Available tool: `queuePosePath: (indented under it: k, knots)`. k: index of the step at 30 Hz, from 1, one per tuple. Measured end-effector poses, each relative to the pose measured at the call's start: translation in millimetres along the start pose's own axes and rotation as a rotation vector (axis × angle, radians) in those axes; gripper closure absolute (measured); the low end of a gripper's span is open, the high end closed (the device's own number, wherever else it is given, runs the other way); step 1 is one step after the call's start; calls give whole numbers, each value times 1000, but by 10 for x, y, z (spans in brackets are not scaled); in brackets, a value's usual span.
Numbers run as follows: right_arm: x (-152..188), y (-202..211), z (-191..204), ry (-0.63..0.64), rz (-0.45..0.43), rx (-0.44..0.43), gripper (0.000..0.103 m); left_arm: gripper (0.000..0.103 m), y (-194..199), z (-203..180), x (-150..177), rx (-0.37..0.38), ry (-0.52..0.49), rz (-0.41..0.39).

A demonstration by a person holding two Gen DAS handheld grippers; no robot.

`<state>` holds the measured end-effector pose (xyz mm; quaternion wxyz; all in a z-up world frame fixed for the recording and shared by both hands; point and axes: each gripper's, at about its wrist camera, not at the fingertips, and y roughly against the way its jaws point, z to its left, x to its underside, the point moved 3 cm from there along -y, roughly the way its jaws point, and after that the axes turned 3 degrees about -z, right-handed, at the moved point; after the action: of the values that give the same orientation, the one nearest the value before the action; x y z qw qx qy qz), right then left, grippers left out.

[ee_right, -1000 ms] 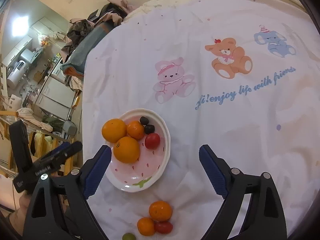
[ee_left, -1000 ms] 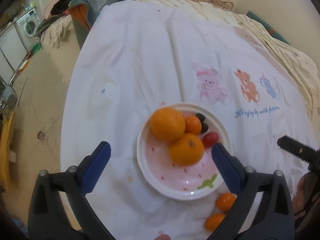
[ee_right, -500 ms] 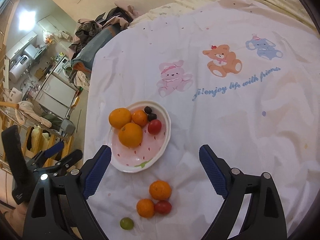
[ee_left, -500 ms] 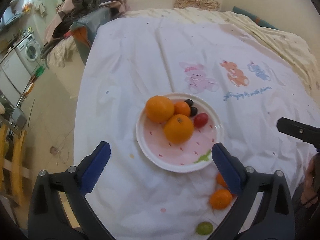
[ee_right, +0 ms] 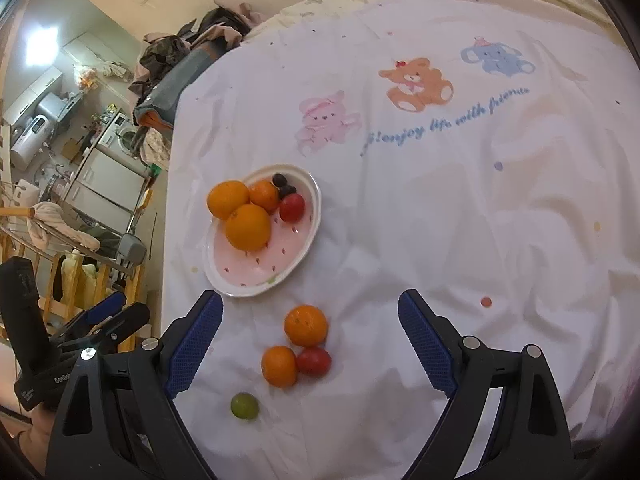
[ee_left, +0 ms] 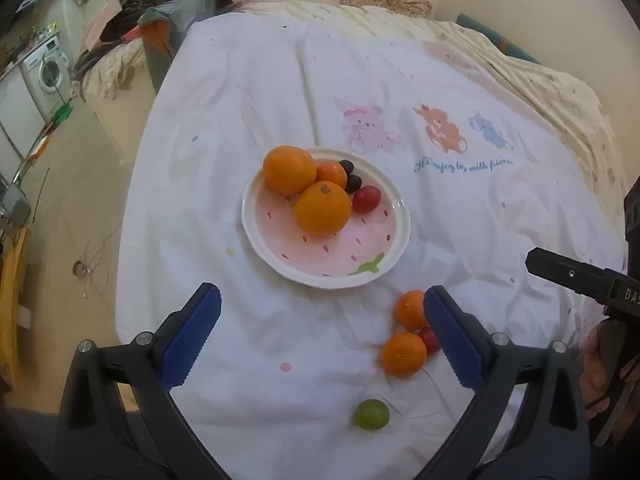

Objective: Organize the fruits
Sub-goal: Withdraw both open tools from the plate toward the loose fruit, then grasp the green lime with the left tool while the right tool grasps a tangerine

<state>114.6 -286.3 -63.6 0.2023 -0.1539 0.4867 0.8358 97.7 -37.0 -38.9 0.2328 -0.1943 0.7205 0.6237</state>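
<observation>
A pink and white plate on the white sheet holds two big oranges, a small mandarin, two dark grapes and a red tomato. Nearer me on the sheet lie two mandarins, a red tomato and a green grape. My left gripper is open and empty, above the sheet just short of the plate. My right gripper is open, with the loose fruit showing between its fingers below.
The white sheet printed with a rabbit, bear and elephant covers a bed. Its left edge drops to the floor. Clothes are piled at the back left. A person's hand holds the right gripper's handle.
Both grippers have drawn back toward me, away from the plate. The loose mandarins, tomato and green grape have come fully into both views. Both jaws stay wide.
</observation>
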Motion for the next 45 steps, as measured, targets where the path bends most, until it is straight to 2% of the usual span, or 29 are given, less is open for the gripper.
queuePosePath:
  k: [9,15,19,21,26,28,32,34,35,39,41,43,45]
  knots:
    - [37,-127,-97,-35,25,39,11,3,-159,77,23,-16,23,11]
    - [-50,-255,-138,-104,21,56,11,3,-340,116,106,15,65,91]
    - [-115,-336,-173,-130,12,77,11,4,-450,0,233,23,20,158]
    - [-133,-369,-187,-123,16,94,11,5,-477,-95,349,58,-17,208]
    - [-122,-386,-251,-125,33,107,11,18,-467,-261,681,109,-122,299]
    - [-117,-390,-270,-137,40,99,11,28,-490,-333,812,129,-168,336]
    - [-120,-406,-253,-150,47,87,11,37,-549,-449,973,164,-227,391]
    - [-123,-400,-224,-133,43,91,11,52,-590,-473,1021,179,-229,416]
    - [-122,-397,-215,-129,42,92,11,56,-621,-489,1056,187,-233,436]
    - [-108,-380,-246,-138,43,95,11,59,-660,-515,1124,170,-251,449]
    - [-107,-374,-259,-148,44,94,11,65,-646,-540,1134,174,-262,442]
    - [-107,-371,-265,-150,44,94,11,76,-637,-539,1153,158,-271,440]
    - [-108,-375,-267,-145,45,97,11,77,-614,-521,1156,158,-261,443]
